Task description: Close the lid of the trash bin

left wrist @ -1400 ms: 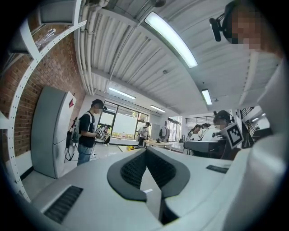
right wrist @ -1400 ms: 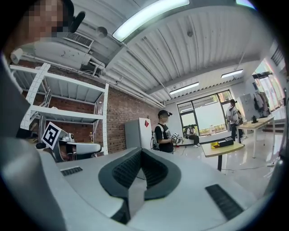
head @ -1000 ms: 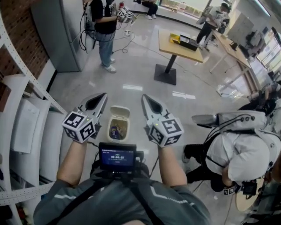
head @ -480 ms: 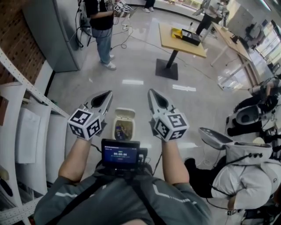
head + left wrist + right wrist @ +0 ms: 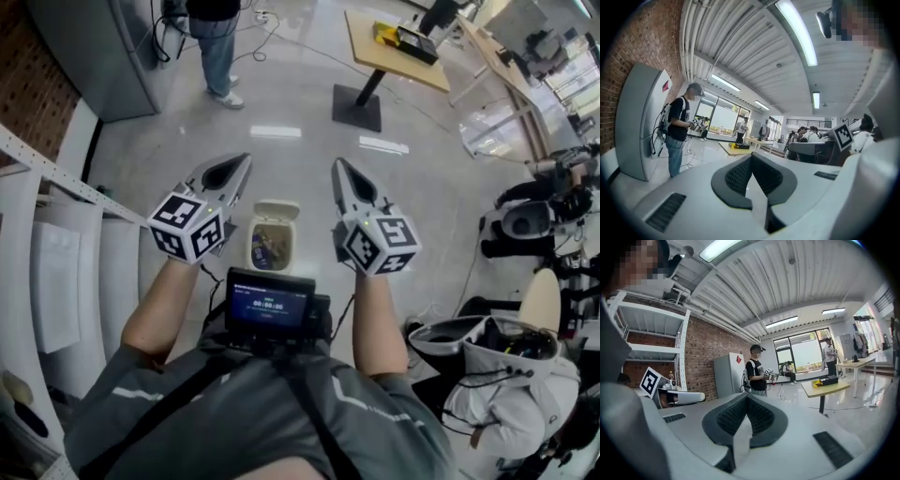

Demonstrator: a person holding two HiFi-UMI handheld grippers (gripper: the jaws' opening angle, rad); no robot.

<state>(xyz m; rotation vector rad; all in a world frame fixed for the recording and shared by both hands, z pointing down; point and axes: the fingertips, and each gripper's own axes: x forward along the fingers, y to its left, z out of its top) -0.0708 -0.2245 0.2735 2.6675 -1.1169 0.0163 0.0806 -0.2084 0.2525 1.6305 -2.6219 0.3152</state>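
A small white trash bin stands on the floor below me in the head view, its lid tipped open toward the far side and litter showing inside. My left gripper is held in the air to the left of the bin, and my right gripper to its right; both are well above it and touch nothing. Each has its jaws closed to a point with nothing between them. In the left gripper view and the right gripper view the pads meet and the bin is out of sight.
A person in jeans stands by a grey cabinet at the far left. A pedestal table is farther ahead. White shelving runs along my left. A seated person and chairs are at my right.
Both grippers have moved up and slightly apart in the head view as the view tilted down. The bin stays between them with its lid open.
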